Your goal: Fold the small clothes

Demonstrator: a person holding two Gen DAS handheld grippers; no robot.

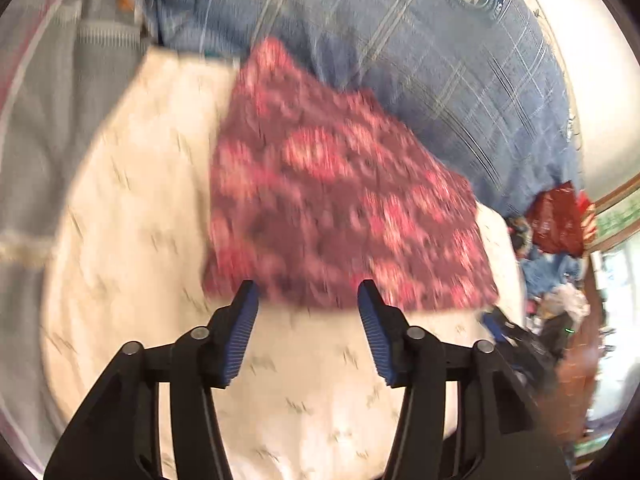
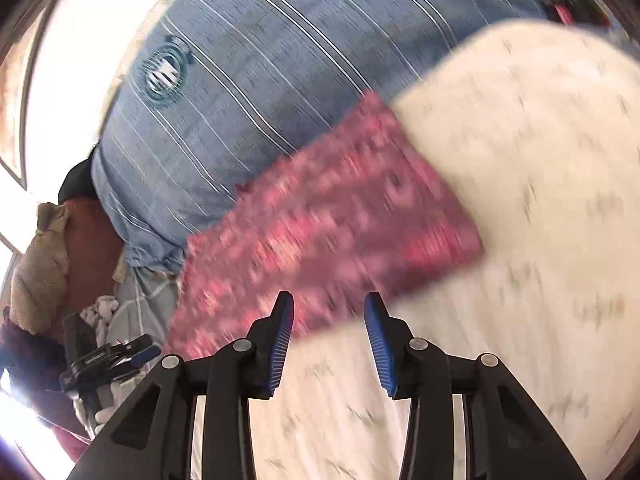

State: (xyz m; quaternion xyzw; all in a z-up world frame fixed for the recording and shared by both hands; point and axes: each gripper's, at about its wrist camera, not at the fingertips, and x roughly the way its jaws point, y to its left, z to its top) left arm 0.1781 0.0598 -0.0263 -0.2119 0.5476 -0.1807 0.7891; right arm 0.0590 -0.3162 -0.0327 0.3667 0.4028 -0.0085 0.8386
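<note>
A small red and pink patterned cloth (image 1: 340, 204) lies flat on a cream printed sheet (image 1: 140, 220), blurred by motion. My left gripper (image 1: 308, 292) is open and empty, its fingertips just short of the cloth's near edge. In the right wrist view the same cloth (image 2: 320, 232) lies across the cream sheet (image 2: 540, 200). My right gripper (image 2: 329, 302) is open and empty, its tips at the cloth's near edge. The right gripper also shows in the left wrist view (image 1: 504, 328) at the cloth's right corner.
A blue striped blanket with a round emblem (image 1: 440, 60) lies behind the cloth, also in the right wrist view (image 2: 240, 92). Grey fabric (image 1: 60, 100) lies at the left. A pile of clothes and a red bag (image 1: 556, 224) sit at the right. The left gripper shows in the right wrist view (image 2: 108, 360).
</note>
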